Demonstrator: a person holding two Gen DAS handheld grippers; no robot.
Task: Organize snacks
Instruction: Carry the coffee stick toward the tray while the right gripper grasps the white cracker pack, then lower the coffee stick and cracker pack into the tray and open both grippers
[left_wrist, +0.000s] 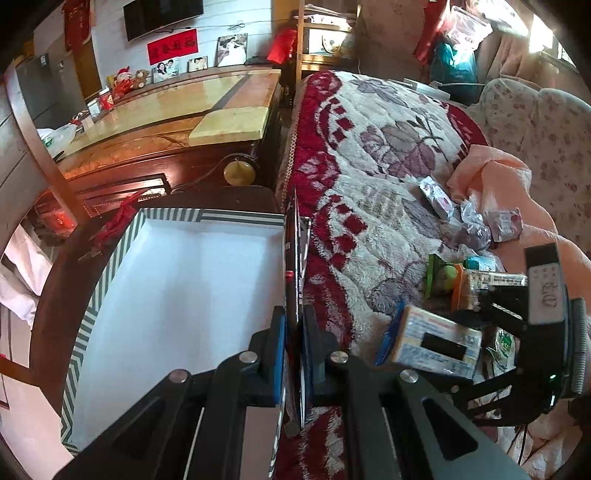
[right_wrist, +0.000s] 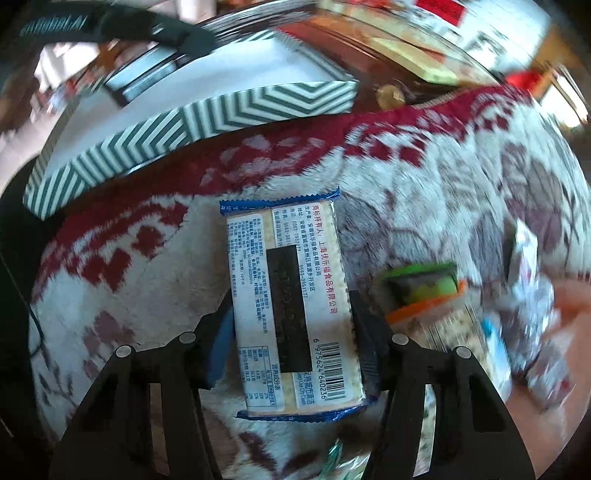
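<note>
Beside the box (left_wrist: 177, 288) whose wall left tongs (left_wrist: 294, 354) pinch, right tongs (right_wrist: 291, 325) clasp a cracker pack (right_wrist: 291, 306) near loose snacks (left_wrist: 465, 229).

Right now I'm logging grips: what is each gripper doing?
Left gripper: shut on the box wall.
Right gripper: jaws around the cracker packet, pads at its sides; a firm grip cannot be told.

The left gripper (left_wrist: 293, 354) points steeply downward, its blue-padded jaws pinched nearly together on a thin edge. The right gripper (right_wrist: 291, 328) also angles steeply down, jaws parted and pressed against both long sides of a flat packet; in the left wrist view it sits at four o'clock.
</note>
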